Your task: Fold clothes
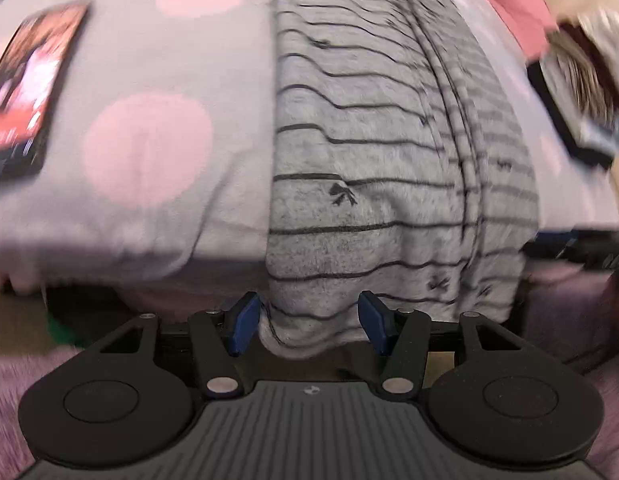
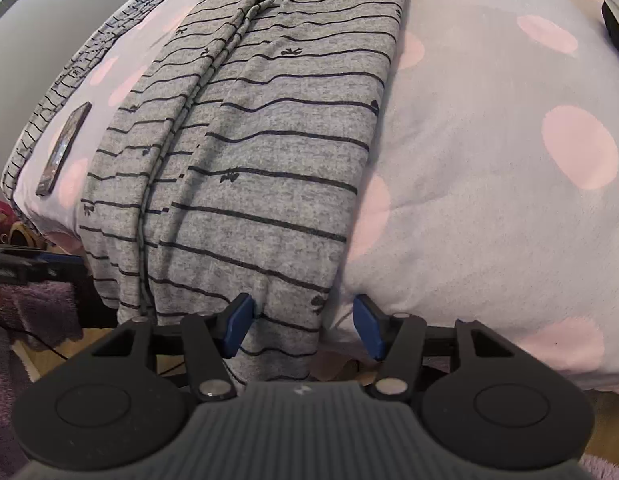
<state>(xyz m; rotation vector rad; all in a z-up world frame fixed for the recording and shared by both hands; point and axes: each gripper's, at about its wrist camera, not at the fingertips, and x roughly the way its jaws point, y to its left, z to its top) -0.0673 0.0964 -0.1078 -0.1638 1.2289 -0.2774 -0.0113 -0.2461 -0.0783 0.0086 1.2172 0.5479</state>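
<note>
- Left wrist view: your left gripper [image 1: 309,322] has its jaws apart over the near hem of the grey striped garment [image 1: 389,152], pads not pressing it. The garment lies along the spotted bedcover [image 1: 149,140], a phone [image 1: 25,96] off to its left.
- Right wrist view: your right gripper [image 2: 303,326] is parted too, the garment's right edge between the pads, ungripped.

place: home bedroom | evidence: polka-dot duvet [image 2: 489,200], phone [image 2: 63,148], purple rug [image 1: 569,312]
</note>
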